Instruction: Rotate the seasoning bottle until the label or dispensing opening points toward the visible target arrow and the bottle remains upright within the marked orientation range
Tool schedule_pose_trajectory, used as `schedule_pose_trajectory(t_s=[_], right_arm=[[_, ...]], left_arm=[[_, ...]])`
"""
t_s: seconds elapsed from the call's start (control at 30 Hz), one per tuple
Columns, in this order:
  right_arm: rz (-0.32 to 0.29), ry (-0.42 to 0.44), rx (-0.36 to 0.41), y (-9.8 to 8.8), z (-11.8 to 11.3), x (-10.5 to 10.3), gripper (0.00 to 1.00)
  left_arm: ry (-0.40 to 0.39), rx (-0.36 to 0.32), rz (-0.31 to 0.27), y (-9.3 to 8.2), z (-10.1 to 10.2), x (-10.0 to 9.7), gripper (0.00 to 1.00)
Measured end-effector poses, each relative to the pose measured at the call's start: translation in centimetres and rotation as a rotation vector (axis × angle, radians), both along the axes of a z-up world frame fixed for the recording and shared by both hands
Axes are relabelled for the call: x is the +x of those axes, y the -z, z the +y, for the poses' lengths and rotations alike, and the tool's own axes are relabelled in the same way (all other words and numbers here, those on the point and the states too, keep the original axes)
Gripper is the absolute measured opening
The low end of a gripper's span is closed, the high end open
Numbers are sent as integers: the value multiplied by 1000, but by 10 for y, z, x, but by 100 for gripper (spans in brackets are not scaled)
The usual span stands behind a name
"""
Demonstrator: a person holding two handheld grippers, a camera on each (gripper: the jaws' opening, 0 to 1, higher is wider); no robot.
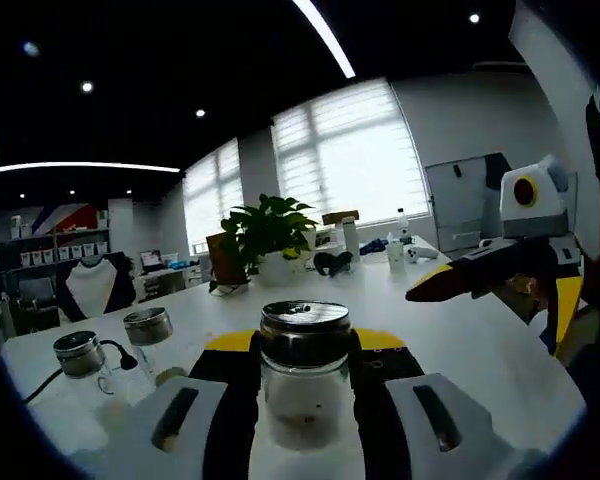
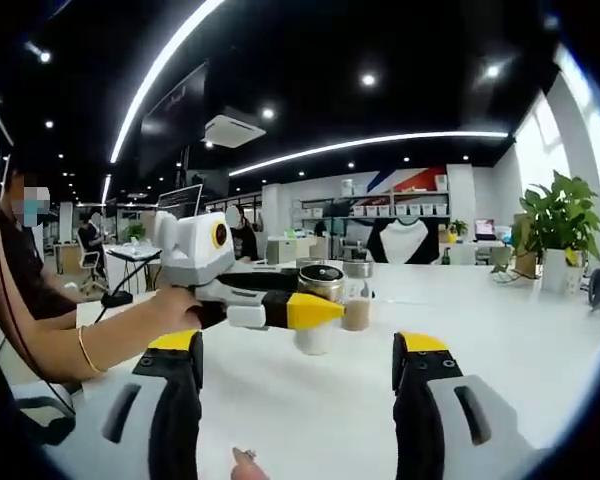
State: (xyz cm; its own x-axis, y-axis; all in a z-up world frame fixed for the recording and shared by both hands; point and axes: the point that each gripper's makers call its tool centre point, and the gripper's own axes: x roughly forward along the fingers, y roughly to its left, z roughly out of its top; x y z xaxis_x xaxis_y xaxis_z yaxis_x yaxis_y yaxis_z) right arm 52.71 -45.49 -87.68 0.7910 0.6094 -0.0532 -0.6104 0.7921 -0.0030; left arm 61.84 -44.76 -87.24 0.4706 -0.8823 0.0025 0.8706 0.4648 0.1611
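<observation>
Seasoning bottle [image 1: 305,375] upright, clamped between left tool [image 1: 305,400] jaws; right tool [image 2: 298,375] wide open, holding nothing.

Seasoning bottle [image 1: 303,385]: clear glass jar, dark metal lid, brownish seasoning low inside. Upright on white table, between left gripper's jaws. In right gripper view, same bottle [image 2: 321,305] upright, partly hidden behind left gripper's yellow-tipped jaw. Label, opening direction unclear.

Bright blinded windows [image 1: 355,165], dark ceiling [image 2: 310,70], perhaps distant shelving [image 2: 375,212]
</observation>
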Motion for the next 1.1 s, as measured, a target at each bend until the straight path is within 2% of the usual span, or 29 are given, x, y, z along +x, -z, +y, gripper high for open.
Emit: schedule_pose_trajectory(t_s=[0.2,0.3,0.53,0.83,1.1], right_arm=[[-2,3,-1,-1,-2,0,77],[-2,5,0,0,-3,0,77],[7,3,3,3,-3,1,76],[24,-11,-1,11,1,4,74],[48,-21,-14,23,4,7,73]], left_arm=[[56,10,23,10,-8,-10,36],[96,-28,60,11,-11,-15,36],[135,-31,66,13,-15,-24,36],[238,-137,106,0,-22,-41,36],[258,-134,113,-4,-23,-48,36]])
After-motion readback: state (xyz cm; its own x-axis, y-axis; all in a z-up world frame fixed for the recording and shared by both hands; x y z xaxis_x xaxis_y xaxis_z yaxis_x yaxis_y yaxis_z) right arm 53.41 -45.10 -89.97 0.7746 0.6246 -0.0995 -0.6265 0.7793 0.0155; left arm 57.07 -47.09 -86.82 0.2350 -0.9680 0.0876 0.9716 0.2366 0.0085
